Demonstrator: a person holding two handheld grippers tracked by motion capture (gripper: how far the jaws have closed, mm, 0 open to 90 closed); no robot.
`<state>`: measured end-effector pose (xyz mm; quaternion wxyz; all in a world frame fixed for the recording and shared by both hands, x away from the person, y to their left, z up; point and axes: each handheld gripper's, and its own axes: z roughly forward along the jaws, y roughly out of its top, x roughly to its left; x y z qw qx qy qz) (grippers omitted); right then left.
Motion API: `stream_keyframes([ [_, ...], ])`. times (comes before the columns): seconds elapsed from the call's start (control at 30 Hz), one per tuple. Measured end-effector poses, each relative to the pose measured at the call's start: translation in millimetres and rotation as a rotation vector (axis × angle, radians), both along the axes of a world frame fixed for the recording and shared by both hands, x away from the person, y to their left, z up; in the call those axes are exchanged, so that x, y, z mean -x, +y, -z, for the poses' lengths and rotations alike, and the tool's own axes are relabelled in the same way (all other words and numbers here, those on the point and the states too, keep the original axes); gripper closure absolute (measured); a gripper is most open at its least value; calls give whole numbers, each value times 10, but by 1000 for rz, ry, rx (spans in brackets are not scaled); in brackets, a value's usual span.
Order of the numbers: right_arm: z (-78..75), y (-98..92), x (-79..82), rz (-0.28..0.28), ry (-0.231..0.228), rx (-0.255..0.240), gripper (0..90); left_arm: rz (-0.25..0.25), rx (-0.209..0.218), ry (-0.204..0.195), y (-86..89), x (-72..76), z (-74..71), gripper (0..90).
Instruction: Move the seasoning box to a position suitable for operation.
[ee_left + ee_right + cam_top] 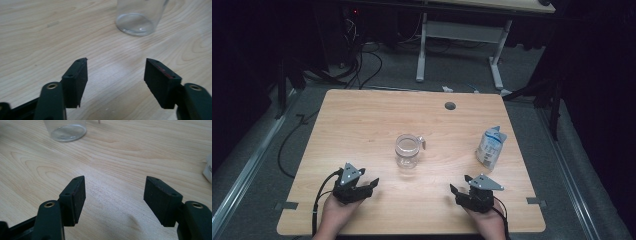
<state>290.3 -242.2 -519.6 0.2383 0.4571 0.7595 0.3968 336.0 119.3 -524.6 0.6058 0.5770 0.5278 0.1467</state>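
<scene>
Two containers stand apart: empty glass jar (407, 150) mid-table, milk carton (490, 146) right; left gripper (371, 185) and right gripper (455, 191) gape wide, holding nothing

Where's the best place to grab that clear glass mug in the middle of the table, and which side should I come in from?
Grip the glass mug across its round body, probably coming level from the near left with the left gripper. It stands upright, and its small handle points far right, so the near wall is free. The jaws stand open with nothing between them and look wide enough.
</scene>
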Motion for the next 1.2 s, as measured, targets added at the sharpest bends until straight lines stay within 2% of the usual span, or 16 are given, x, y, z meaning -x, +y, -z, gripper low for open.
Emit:
stream_keyframes([
  [0.1, 12, 21, 4, -13, 4, 7, 343, -2, 10, 9, -22, 0, 4, 400],
  [0.17, 19, 31, 2, -23, 12, 15, 327, -3, 38, 17, -29, 1, -6, 414],
  [0.3, 5, 42, -14, -32, 1, 7, 316, 0, 44, 17, -38, 2, -13, 433],
  [0.37, 9, 45, -25, -37, 1, 14, 316, -17, 89, 18, -56, -19, -48, 437],
  [0.4, 14, 43, -30, -34, 1, 13, 316, -17, 89, 18, -56, -19, -48, 438],
  [0.47, 17, 35, -35, -30, 8, 7, 321, -17, 123, 19, -114, -34, -86, 431],
  [0.5, 17, 34, -36, -30, 10, 4, 323, -12, 120, 17, -141, -36, -95, 424],
  [0.57, 11, 35, -38, -32, 8, -4, 330, -5, 88, 21, -194, -43, -117, 425],
  [0.63, 3, 42, -37, -38, 7, -5, 334, -7, 66, 9, -229, -56, -140, 452],
  [0.73, -2, 47, -42, -47, 11, -11, 340, -3, 54, 10, -270, -126, -176, 467],
  [0.8, 0, 46, -44, -49, 18, -14, 345, -8, 66, 11, -284, -188, -192, 478],
  [0.9, 5, 44, -41, -46, 21, -19, 355, -9, 77, 5, -292, -243, -201, 517],
  [0.97, 13, 40, -41, -51, 15, -12, 372, -18, 72, -18, -313, -345, -194, 572],
  [1.07, 17, 43, -39, -49, 17, -12, 384, -34, 103, -15, -333, -490, -206, 687],
  [1.17, 19, 47, -36, -50, 16, -9, 390, -49, 103, -11, -366, -580, -216, 795],
  [1.2, 21, 51, -36, -50, 19, -11, 396, -62, 99, -20, -411, -670, -231, 836],
])
